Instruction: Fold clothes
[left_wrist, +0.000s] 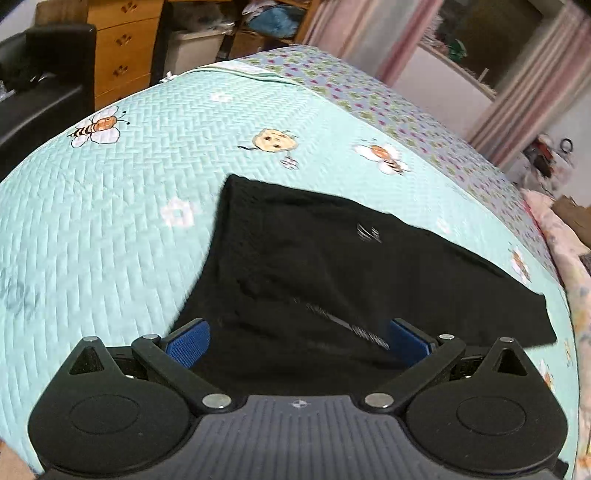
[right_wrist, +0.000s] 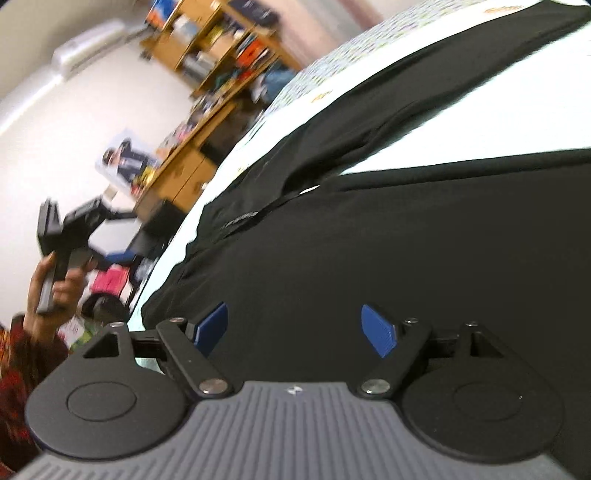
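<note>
Left wrist view: left gripper (left_wrist: 299, 341) is seen with jaws spread wide and nothing pinched between the blue pads (left_wrist: 188, 343); a black garment (left_wrist: 332, 266) is laid flat on the mint quilted bedspread (left_wrist: 110, 229), running from the frame's centre out to 4 o'clock, with one corner at 11 o'clock of the gripper; right wrist view: right gripper (right_wrist: 295, 330) is likewise seen parted, pads clear of cloth, hovering low over the dark fabric (right_wrist: 369, 258), which fills the frame from 6 to 3 o'clock; a second dark strip is seen at 1 o'clock, but whether it is a sleeve of the same garment or another piece cannot be told; the person's left hand (right_wrist: 55, 284) is seen at 9 o'clock holding the other gripper raised off the bed; risks judged: with both claws empty, only the top layer could be pinched at the next grab, so that the fold comes out skewed; the bedspread could be caught with the cloth if the pads are pushed too deep; the edge could be missed, since black on black gives little contrast and both views are motion-blurred; the garment near the bed's edge at 4 o'clock could be dragged off; counts: two grippers, one hand visible, one garment confirmed, three bee prints and one round face print on the bedspread.
</note>
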